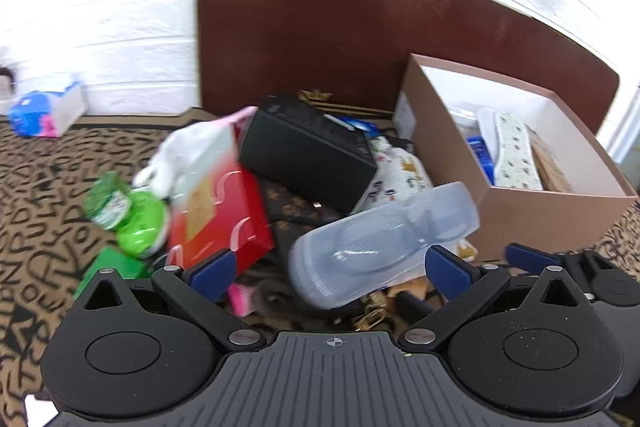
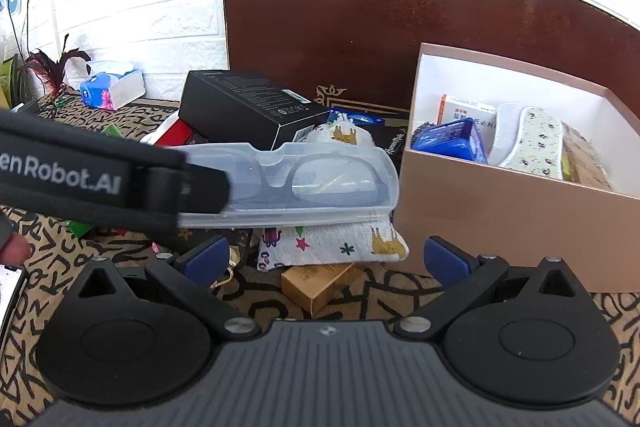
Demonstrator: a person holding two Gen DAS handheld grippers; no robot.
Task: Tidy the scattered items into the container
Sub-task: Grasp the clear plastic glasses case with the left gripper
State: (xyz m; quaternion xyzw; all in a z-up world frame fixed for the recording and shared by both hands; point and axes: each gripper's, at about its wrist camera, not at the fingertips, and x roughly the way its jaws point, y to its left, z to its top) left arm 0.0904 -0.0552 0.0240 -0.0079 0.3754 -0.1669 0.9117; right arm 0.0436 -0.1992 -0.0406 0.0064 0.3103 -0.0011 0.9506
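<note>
With a few items already in the box (image 2: pixel 500 211) ahead-right, most still lie scattered: the clear case (image 1: pixel 380 243) sits between the wide-open left claw (image 1: pixel 332 271), unpinched, while the right claw (image 2: pixel 324 263) gapes empty.

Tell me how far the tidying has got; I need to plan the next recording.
Done: a blue packet, a patterned insole and a medicine carton lie in the cardboard box. In hand: nothing gripped; the left tongs stand open at the clear glasses case, and the right tongs are open too. Left: black box, red box, printed pouch, green items.
</note>
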